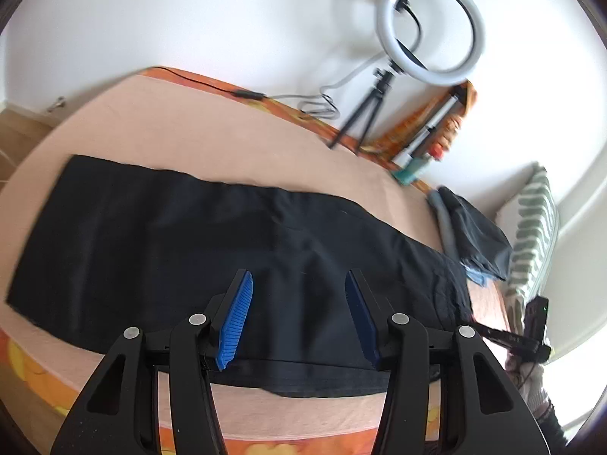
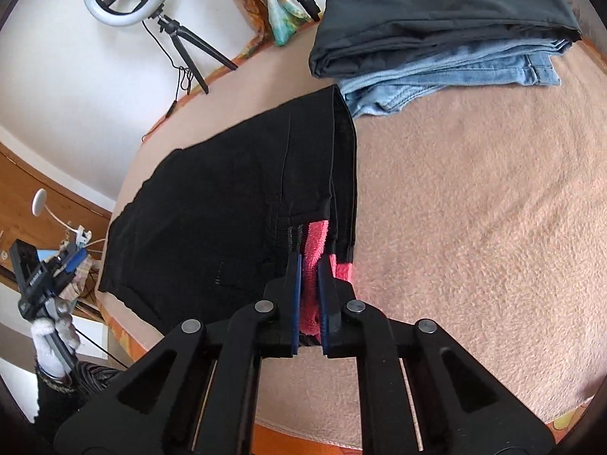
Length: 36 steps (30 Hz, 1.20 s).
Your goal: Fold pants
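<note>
Pads of right tool (image 2: 309, 265) pinch what we read as the pink-lined waistband of the pants (image 2: 212, 227). Left tool (image 1: 299, 318) hangs half open, gripping nothing, above the pants, which lie flat on the pink surface (image 2: 474, 227) near folded clothes (image 2: 436, 30).

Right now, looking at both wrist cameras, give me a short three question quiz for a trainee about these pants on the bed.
1. True or false: the right gripper is shut on the waistband of the black pants.
2. Which folded garment lies on top of the pile at the far corner? A) dark grey pants B) light blue jeans C) a white shirt
3. Fill in: the left gripper hovers with its jaws ____ above the black pants.

Key: 1 true; 2 A; 3 open, nothing between them.
</note>
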Available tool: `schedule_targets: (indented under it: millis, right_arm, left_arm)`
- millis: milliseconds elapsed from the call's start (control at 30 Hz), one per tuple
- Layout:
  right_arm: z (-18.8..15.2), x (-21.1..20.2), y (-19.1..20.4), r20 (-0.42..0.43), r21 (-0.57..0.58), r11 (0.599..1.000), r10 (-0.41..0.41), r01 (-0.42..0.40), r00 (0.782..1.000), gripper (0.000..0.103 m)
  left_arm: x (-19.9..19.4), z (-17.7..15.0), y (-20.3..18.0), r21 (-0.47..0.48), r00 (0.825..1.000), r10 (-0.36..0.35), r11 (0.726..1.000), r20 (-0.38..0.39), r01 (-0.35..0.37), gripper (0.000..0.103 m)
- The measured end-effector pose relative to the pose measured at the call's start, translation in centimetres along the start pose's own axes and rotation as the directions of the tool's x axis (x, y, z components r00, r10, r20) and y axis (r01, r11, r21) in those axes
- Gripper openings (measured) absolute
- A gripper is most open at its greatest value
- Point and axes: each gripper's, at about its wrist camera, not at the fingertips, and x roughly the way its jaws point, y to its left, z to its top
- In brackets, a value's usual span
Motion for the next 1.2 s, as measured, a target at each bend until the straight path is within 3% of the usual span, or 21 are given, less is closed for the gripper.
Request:
schedule_targets:
  millis: [67, 200, 300, 333, 367, 400, 533, 600, 733, 967, 1200]
  right_arm:
    - [-0.1, -0.3, 0.3, 0.008, -0.017, 0.999, -0.028, 0.028, 1.0, 0.008]
    - [0.2, 0.0, 1.8, 0.024, -0.088, 0.985, -0.147, 0.148, 0.989, 0.012]
    - [0.3, -0.5, 3.5, 0.075, -0.15, 0.959, -0.232, 0.241, 0.97, 0.019]
    - [0.4, -0.8, 3.9, 0.092, -0.153, 0.957, -0.233, 0.245, 0.968, 0.028]
    - [0.5, -1.1, 4.4, 0.109, -0.152, 0.957, -0.233, 0.248, 0.966, 0.038]
    - [0.6, -1.4, 4.9, 0.129, -0.155, 0.956, -0.232, 0.25, 0.964, 0.041]
    - [0.9, -2.1, 6.1, 0.184, -0.175, 0.937, -0.27, 0.302, 0.945, 0.041]
    - [1.3, -2.3, 6.3, 0.197, -0.168, 0.945, -0.245, 0.279, 0.949, 0.041]
    - [1.3, -2.6, 6.6, 0.211, -0.157, 0.95, -0.233, 0.268, 0.949, 0.041]
    - [1.9, -2.5, 6.4, 0.209, -0.122, 0.966, -0.199, 0.228, 0.957, 0.041]
    - [2.4, -2.5, 7.7, 0.225, -0.124, 0.972, -0.167, 0.198, 0.96, 0.041]
  left_arm:
    - [-1.9, 0.5, 3.6, -0.061, 0.998, 0.052, 0.997, 0.035, -0.05, 0.055]
    - [-4.8, 0.9, 10.8, -0.239, 0.994, 0.091, 0.968, 0.06, -0.075, 0.055]
    - [-5.3, 0.2, 14.2, -0.354, 0.992, 0.115, 0.931, 0.056, -0.088, 0.055]
    - [-5.4, -0.2, 15.2, -0.389, 0.992, 0.116, 0.917, 0.05, -0.087, 0.055]
    - [-5.2, -0.7, 15.9, -0.423, 0.993, 0.111, 0.902, 0.041, -0.084, 0.055]
    - [-5.0, -1.2, 16.7, -0.455, 0.995, 0.097, 0.887, 0.03, -0.073, 0.055]
    - [-3.4, -3.6, 16.7, -0.529, 0.999, 0.041, 0.848, -0.006, -0.038, 0.055]
    - [-2.6, -4.6, 16.9, -0.561, 0.999, 0.032, 0.827, -0.016, -0.036, 0.055]
    - [-1.3, -6.3, 18.0, -0.654, 1.0, 0.0, 0.757, -0.018, -0.012, 0.055]
    - [-0.7, -5.5, 17.4, -0.647, 0.999, 0.03, 0.763, 0.019, -0.011, 0.056]
    - [0.1, -4.6, 16.7, -0.627, 0.998, 0.045, 0.779, 0.041, -0.01, 0.069]
